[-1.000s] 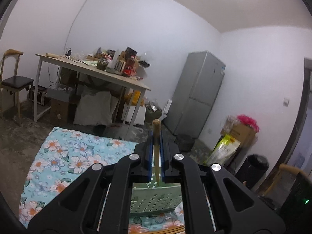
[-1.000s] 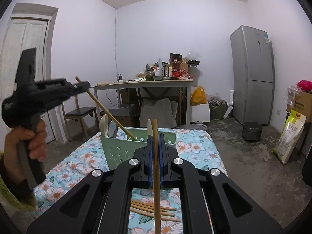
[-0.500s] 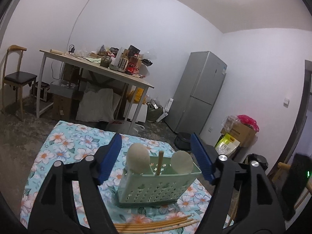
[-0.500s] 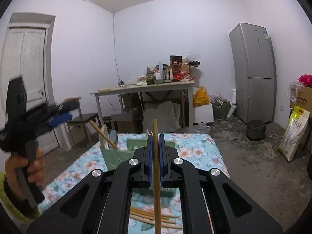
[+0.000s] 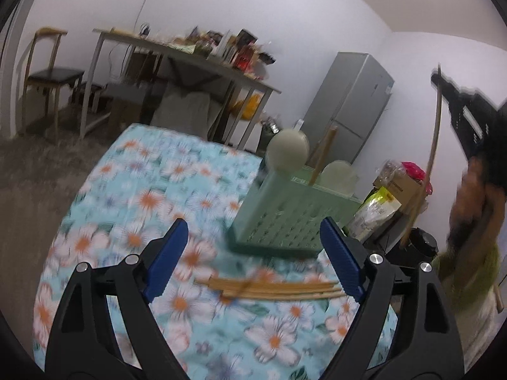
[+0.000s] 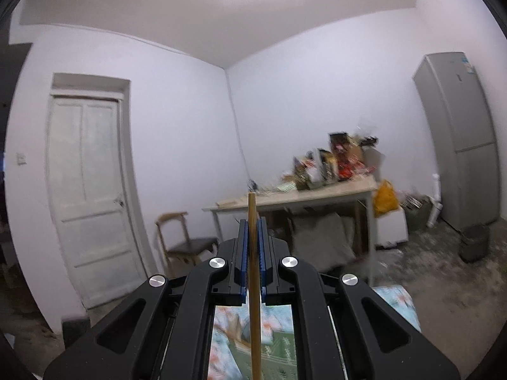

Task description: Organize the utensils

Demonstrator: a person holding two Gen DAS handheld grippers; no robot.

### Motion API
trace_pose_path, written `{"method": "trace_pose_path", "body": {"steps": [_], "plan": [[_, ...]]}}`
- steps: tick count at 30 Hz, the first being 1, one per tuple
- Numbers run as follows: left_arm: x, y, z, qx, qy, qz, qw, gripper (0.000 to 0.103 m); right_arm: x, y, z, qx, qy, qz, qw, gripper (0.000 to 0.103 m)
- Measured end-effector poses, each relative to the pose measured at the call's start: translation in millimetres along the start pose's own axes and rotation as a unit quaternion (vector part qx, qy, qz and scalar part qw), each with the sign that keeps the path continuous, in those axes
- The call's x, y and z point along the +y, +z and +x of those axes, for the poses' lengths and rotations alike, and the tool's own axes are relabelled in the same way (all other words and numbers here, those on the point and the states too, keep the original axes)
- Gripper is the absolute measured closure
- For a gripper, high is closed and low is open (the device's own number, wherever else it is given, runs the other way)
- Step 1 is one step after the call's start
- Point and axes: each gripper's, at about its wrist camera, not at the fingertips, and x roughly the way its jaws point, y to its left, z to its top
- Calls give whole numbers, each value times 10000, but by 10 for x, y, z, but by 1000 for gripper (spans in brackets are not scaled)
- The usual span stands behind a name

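Observation:
A pale green utensil basket [image 5: 285, 218] stands on the floral tablecloth [image 5: 149, 202], holding two pale spoons [image 5: 287, 153] and one wooden chopstick [image 5: 323, 155]. Several chopsticks [image 5: 269, 288] lie on the cloth in front of it. My left gripper [image 5: 253, 262] is open and empty, just above those loose chopsticks. My right gripper [image 6: 252, 250] is shut on a wooden chopstick [image 6: 253, 285], held upright above the basket [image 6: 279, 354]. It also shows at the right of the left wrist view [image 5: 465, 114], raised with its chopstick [image 5: 427, 171].
A cluttered desk [image 5: 190, 53] and a chair [image 5: 50, 76] stand behind the table. A grey fridge [image 5: 348, 104] and bags [image 5: 377, 209] are at the back right. A white door [image 6: 88, 190] is on the left wall.
My left gripper opened and let its chopstick go into the basket, then drew back and down toward the loose chopsticks. My right gripper rose and tilted upward with its chopstick.

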Motion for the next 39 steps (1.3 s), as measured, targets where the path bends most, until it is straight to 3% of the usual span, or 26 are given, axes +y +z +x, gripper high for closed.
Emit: {"method": "trace_pose_path", "body": {"steps": [6, 11, 18, 22, 26, 29, 33, 37, 39], "plan": [[146, -154, -55, 113, 64, -130, 9998, 20, 87, 42, 595, -8, -30, -435, 9990, 97], [186, -188, -86, 157, 79, -192, 9997, 20, 95, -132, 1112, 294, -376, -803, 9956, 97], [243, -169, -120, 98, 77, -272, 9996, 20, 112, -616, 1684, 1335, -885, -1654, 9731, 97], [255, -173, -82, 137, 62, -296, 9994, 20, 141, -714, 1638, 1534, -1012, -1843, 9655, 97], [262, -183, -46, 194, 6, -376, 9991, 20, 50, -675, 1466, 1603, -1057, -1523, 9695, 93], [237, -183, -46, 192, 19, -321, 9993, 20, -30, -602, 1204, 1467, -966, -1156, 9777, 77], [210, -190, -29, 213, 42, -267, 9994, 20, -63, -518, 852, 1278, -866, -904, 9839, 63], [164, -201, 5, 288, 48, -257, 9992, 20, -106, -464, 529, 1195, -730, -533, 9887, 62], [124, -208, 3, 307, 57, -191, 9993, 20, -130, -476, 375, 1182, -658, -379, 9901, 56]]}}
